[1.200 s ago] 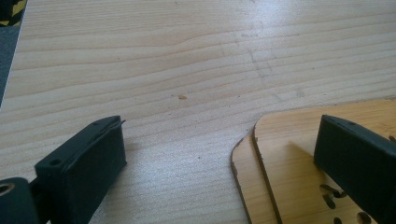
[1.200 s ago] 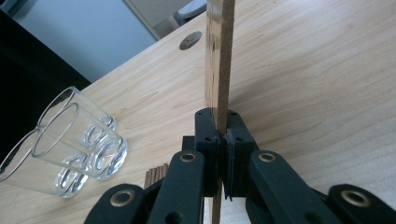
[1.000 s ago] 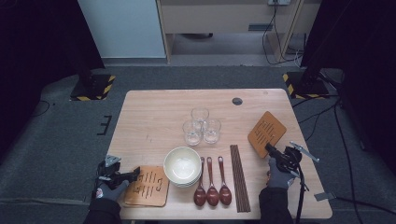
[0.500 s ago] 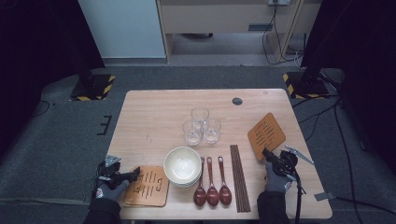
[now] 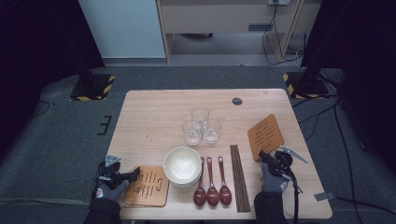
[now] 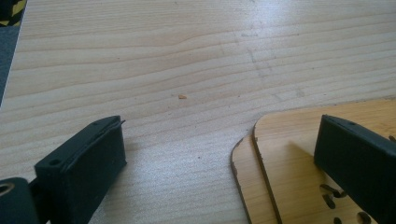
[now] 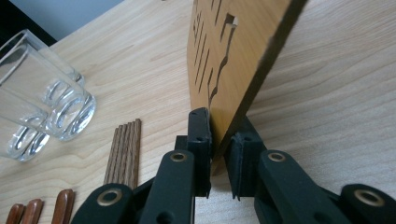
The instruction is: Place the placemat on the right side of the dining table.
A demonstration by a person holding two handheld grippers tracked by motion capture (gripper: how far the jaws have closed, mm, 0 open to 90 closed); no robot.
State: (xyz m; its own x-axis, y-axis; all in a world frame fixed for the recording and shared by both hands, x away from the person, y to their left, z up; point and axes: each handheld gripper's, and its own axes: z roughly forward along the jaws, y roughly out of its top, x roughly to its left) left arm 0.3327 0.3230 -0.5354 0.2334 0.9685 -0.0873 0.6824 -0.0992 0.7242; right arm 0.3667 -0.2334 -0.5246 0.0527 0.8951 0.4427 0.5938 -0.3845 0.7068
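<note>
- Wooden slotted mat (image 5: 265, 136) near the right edge of the table (image 5: 154, 112) is clamped at its near corner by the right gripper (image 5: 262, 155); in the right gripper view the mat (image 7: 233, 51) stands tilted between the jaws, which have just been opening slightly yet press on it.
- Two more mats (image 5: 147, 185) lie stacked at the near left corner, not yet laid out.
- Left gripper (image 5: 134, 173) is spread wide, one jaw over the stack's edge (image 6: 289, 158), the other over bare table; nothing is gripped.
- Bowls (image 5: 182, 165), spoons (image 5: 212, 184), chopsticks (image 5: 239, 177) and glasses (image 5: 201, 126) sit grouped mid-table; judged from this, the setting has barely begun.
</note>
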